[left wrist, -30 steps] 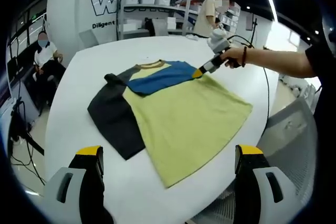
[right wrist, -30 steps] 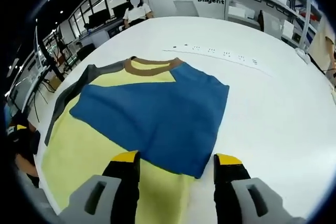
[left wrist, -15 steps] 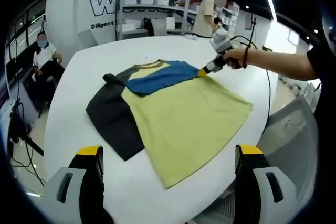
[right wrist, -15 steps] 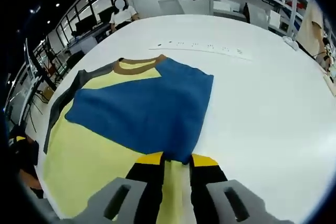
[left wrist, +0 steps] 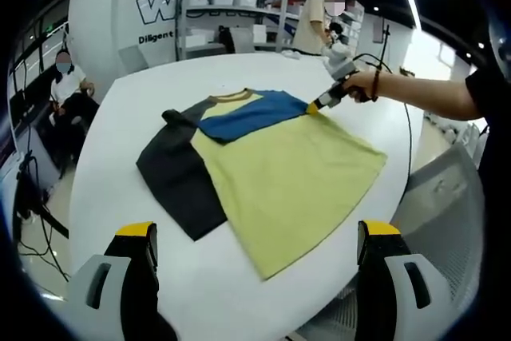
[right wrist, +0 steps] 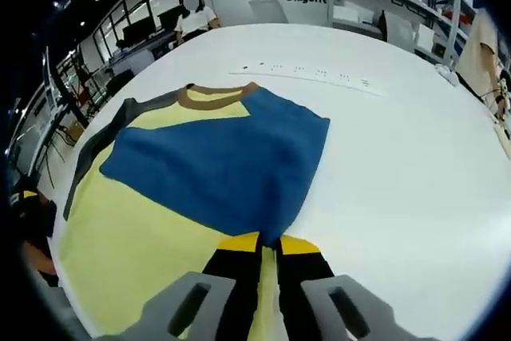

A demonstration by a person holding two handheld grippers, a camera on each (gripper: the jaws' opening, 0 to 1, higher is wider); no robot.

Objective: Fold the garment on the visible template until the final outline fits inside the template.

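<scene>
A T-shirt with a yellow body (left wrist: 295, 173) lies flat on the round white table (left wrist: 120, 109). Its blue sleeve (left wrist: 251, 115) is folded across the chest below the brown collar (right wrist: 209, 97), and the dark grey sleeve (left wrist: 177, 177) spreads out to the side. In the right gripper view my right gripper (right wrist: 269, 242) is shut on the cuff edge of the blue sleeve (right wrist: 223, 165). The same right gripper (left wrist: 314, 107) appears in the left gripper view, held by a hand at the shirt's far side. My left gripper (left wrist: 256, 231) hovers open above the near table edge, holding nothing.
A row of small dark marks (right wrist: 311, 75) runs across the table beyond the collar. White table (right wrist: 399, 157) stretches to the right of the shirt. Shelves with bins (left wrist: 227, 5) and people stand behind. A grey chair (left wrist: 447, 197) sits by the table's edge.
My right gripper went from open around the blue sleeve's cuff to shut on it. The left gripper stayed open and hardly moved.
</scene>
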